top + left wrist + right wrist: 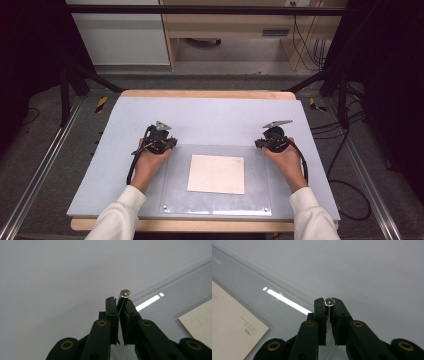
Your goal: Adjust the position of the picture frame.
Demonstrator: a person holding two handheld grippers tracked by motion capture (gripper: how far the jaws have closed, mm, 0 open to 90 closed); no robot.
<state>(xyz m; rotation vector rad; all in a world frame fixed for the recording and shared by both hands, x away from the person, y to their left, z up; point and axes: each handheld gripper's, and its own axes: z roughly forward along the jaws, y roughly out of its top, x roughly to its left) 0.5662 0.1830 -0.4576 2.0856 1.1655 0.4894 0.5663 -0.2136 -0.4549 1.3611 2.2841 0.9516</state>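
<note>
On the left, a hand holds the left gripper just by the far left corner of a see-through sheet that lies flat on a pale blue-grey board. In the left gripper view its two black jaws are squeezed together on a thin metal screw. The round silver head of that screw sticks out past the jaw tips, and the thin stem runs down between the pads.

In the middle, a cream sheet of paper lies under the see-through sheet. It has small print near one corner, too small to read.

On the right, the other hand holds the right gripper just by the far right corner of the see-through sheet. In the right gripper view its jaws are squeezed together on a second screw, with the shiny round head right at the tips. The two grippers are well apart, one at each far corner
</note>
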